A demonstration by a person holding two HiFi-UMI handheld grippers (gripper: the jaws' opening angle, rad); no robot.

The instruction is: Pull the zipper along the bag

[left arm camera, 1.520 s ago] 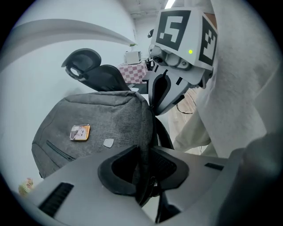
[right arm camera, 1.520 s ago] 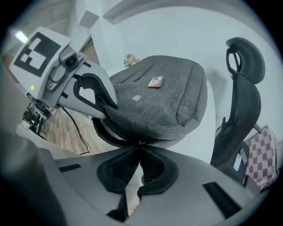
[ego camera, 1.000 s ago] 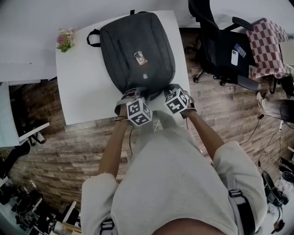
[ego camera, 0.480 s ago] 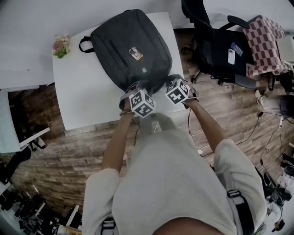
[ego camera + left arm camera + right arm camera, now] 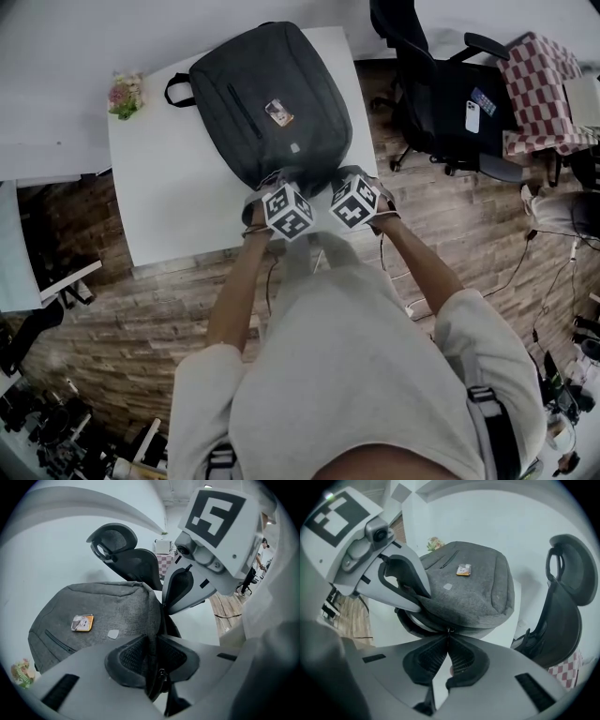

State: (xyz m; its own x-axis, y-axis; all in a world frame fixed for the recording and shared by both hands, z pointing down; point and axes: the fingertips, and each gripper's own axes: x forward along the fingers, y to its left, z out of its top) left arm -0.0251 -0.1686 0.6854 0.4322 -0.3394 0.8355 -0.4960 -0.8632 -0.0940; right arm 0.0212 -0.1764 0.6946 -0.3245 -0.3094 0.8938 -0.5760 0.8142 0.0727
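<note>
Grey bag (image 5: 272,103) lies flat on the right half of the white table (image 5: 178,206). Its carry handle is toward the far edge and its near end points at the near right corner.

Left gripper (image 5: 152,653) is clamped on a fold of bag fabric at that near end, with cloth pinched between the pads. Right gripper (image 5: 449,641) sits just beside it, jaws closed together, with a small metal zipper pull (image 5: 449,630) nipped at the very tips against the bag's bottom seam. In the head view the 2 marker cubes (image 5: 288,211) sit side by side over the bag's near end.

Labels: 1 small rectangular badge (image 5: 277,112) on the bag front, orange-ish with a picture, print too small to read. 1 pale tab (image 5: 113,633) just below it looks blank. The cubes carry only black-and-white square codes.

Small flower posy (image 5: 126,94) at the far left corner. Black office chair (image 5: 441,103) stands off the right edge with a phone (image 5: 472,114) on its seat.
</note>
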